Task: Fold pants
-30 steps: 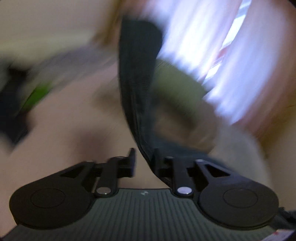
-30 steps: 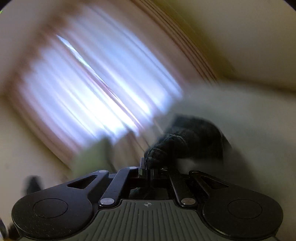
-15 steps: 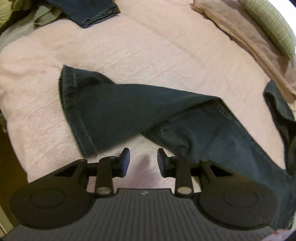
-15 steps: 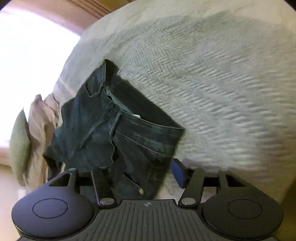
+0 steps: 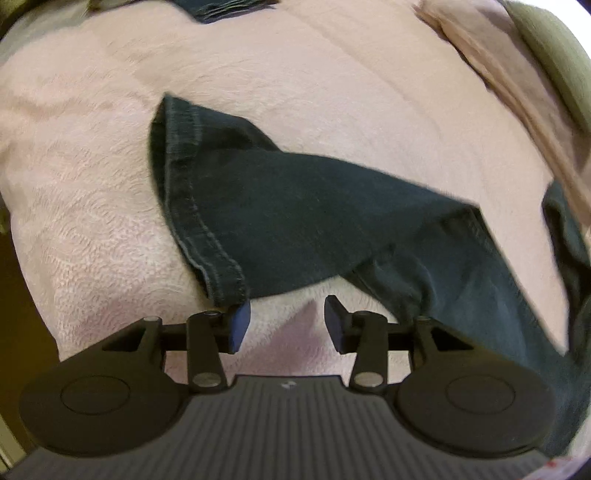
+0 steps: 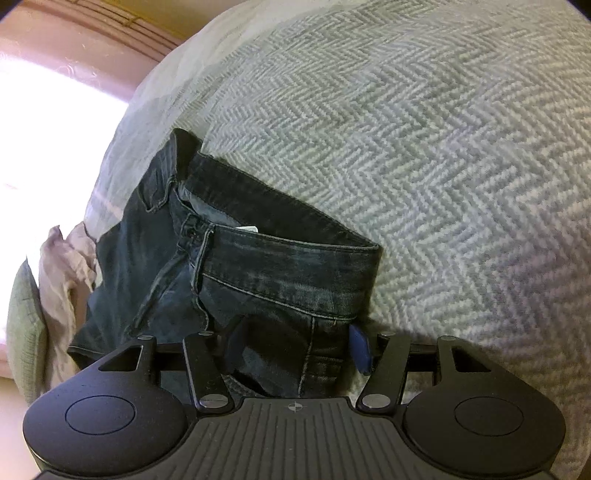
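Observation:
Dark blue jeans lie spread on the bedspread [image 5: 332, 92]. In the left wrist view one leg runs from its stitched hem [image 5: 192, 206] toward the right, crossing over the other leg [image 5: 480, 280]. My left gripper [image 5: 286, 325] hovers just below the hem corner, its jaws opening, with only bedspread between them. In the right wrist view the waistband [image 6: 288, 258] and fly [image 6: 195, 236] lie on the herringbone cover [image 6: 443, 147]. My right gripper [image 6: 299, 347] stands open over the hip, denim lying loose between the fingers.
A folded dark garment [image 5: 221, 9] lies at the far edge of the bed. Beige [image 5: 480, 55] and green [image 5: 546, 55] pillows sit at the upper right. The bed's left edge [image 5: 22, 277] drops off. In the right wrist view a bright window [image 6: 44, 110] is at left.
Both grippers came down from holding the jeans in the air, and the jeans now lie on the bed. The right gripper opened off the waistband. The left let go of the leg and spread wider.

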